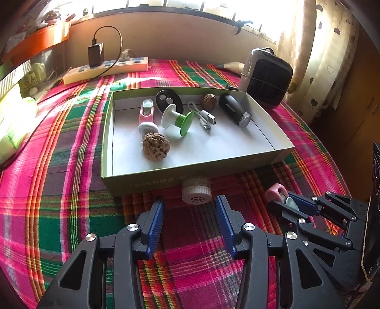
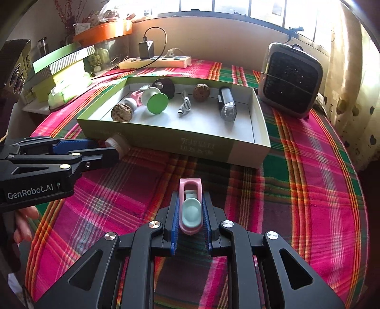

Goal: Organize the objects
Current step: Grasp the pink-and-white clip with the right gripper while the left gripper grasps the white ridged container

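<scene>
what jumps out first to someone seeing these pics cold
The loud pink-and-green plaid cloth covers the whole table. On it sits a shallow green box holding walnuts, a cable and small gadgets. In front, the right hand-held gripper is shut on a pink and mint clip, while the left hand-held gripper stands open behind a white ribbed cap.

Strong daylight pours through the far window (image 1: 166, 4), blowing it out to white glare; the near plaid cloth (image 1: 59, 190) is dimmer, edges bend fisheye-style.
</scene>
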Motion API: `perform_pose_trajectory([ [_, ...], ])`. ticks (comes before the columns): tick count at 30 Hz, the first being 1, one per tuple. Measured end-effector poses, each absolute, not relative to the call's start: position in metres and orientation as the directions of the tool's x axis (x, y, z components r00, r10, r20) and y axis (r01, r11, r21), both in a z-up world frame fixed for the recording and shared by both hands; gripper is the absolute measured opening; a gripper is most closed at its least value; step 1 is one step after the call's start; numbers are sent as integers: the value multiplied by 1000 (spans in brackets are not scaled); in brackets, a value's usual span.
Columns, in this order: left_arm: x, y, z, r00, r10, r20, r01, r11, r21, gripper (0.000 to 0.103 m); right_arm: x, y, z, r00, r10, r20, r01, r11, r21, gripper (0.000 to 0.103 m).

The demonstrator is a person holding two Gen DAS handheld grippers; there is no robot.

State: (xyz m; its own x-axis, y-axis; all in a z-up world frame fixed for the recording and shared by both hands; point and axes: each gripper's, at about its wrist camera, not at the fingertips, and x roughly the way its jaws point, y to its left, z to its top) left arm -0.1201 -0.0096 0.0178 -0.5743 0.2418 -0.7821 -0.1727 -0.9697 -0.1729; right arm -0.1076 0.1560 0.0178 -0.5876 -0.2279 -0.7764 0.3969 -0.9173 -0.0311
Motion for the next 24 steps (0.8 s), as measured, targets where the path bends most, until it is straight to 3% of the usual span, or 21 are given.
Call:
perform_pose_trajectory([
  [22,-133,3,12,-576,205,-791,-165,-977,-133,42,-119,171,18,-591,-223,-775,387,-922,-30,18],
  [24,-133,3,12,-577,202,-791,-164,-978,-130,37,-119,171,18,-591,-224,-775,388,-921,-30,18],
])
